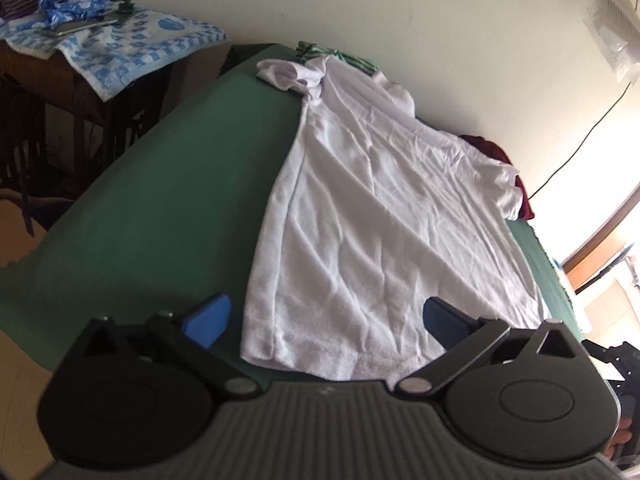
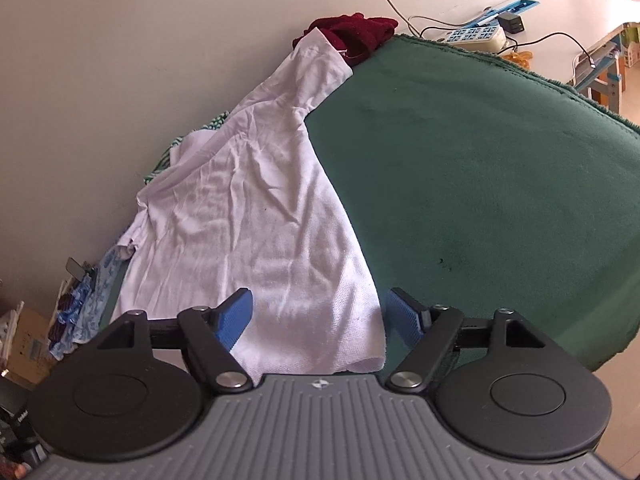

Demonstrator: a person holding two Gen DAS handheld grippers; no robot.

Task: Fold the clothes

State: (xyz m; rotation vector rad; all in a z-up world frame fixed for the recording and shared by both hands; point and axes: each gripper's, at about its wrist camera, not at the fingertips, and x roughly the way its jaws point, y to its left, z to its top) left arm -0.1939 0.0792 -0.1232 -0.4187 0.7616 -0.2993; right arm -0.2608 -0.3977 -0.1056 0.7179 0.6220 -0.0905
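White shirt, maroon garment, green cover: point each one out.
White shirt (image 1: 360,208): left wrist view, middle of the body panel.
Maroon garment (image 2: 356,32): right wrist view, bunched top by the wall.
Green cover (image 2: 480,160): right wrist view, bare stretch right of the shirt.

A pale wall (image 1: 460,40) backs the green-covered table (image 2: 480,160); a white desk (image 2: 560,4) stands beyond.

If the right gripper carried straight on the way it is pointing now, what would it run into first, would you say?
Most likely the white shirt. The right gripper stands open over the hem corner nearest it, on the green cloth, and points down along the shirt's body. Nothing else shows in that line, though depth is hard to judge.
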